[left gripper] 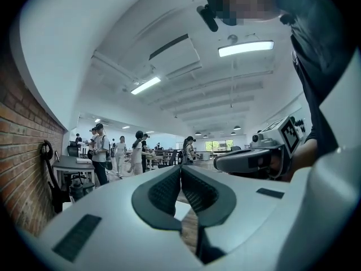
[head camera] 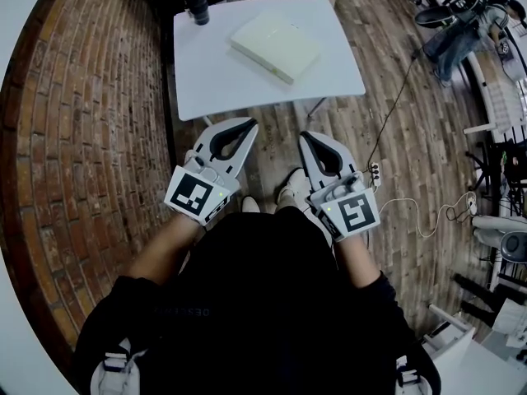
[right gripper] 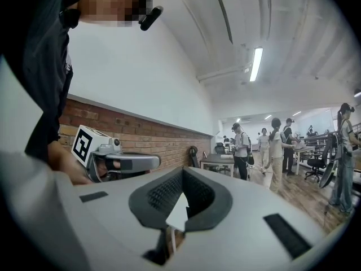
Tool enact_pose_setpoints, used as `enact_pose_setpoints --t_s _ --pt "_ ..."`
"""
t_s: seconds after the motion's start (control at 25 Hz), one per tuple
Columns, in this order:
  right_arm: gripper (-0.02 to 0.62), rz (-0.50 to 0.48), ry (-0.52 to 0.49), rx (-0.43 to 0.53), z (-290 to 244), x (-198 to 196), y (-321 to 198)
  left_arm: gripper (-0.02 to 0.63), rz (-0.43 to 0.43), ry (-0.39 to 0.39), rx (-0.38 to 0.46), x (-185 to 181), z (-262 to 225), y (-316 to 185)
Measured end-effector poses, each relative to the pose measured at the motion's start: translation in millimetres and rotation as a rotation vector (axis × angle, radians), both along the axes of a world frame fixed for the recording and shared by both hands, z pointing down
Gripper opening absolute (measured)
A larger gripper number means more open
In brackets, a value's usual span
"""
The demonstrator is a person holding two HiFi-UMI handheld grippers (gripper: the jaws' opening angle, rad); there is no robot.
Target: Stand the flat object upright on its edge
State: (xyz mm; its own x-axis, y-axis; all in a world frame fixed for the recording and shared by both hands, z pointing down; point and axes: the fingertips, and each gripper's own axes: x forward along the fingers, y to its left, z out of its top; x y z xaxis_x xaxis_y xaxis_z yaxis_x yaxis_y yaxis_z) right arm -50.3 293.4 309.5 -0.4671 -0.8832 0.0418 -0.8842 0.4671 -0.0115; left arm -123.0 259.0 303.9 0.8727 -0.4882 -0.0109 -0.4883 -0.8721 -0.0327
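In the head view a flat, pale cream box-like object (head camera: pixel 276 46) lies on its broad face on the white table (head camera: pixel 329 72) ahead of me. Both grippers hover short of the table's near edge, over the wooden floor, well apart from the object. My left gripper (head camera: pixel 250 125) is shut with nothing between its jaws, and its ribbed pads meet in the left gripper view (left gripper: pixel 180 169). My right gripper (head camera: pixel 305 137) is shut and empty too, as the right gripper view (right gripper: pixel 183 171) shows. Each gripper view shows the other gripper alongside, and neither shows the object.
A black cylindrical thing (head camera: pixel 198 6) stands at the table's far left corner. A brick wall (head camera: pixel 74 138) runs along the left. A power strip (head camera: pixel 375 174) and cables lie on the floor at right, with chairs (head camera: pixel 449 11) beyond. Several people (left gripper: pixel 101 151) stand far off.
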Motion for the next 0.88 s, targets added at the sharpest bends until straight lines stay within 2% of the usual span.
enact_pose_setpoints --t_s 0.44,0.88 --pt "0.008 -0.080 -0.010 -0.025 9 15 -41 0.021 -0.074 -0.029 -0.026 14 9 -31" --pt "0.009 -0.124 0.002 -0.027 10 47 -93 0.021 -0.092 -0.052 -0.038 53 14 -71"
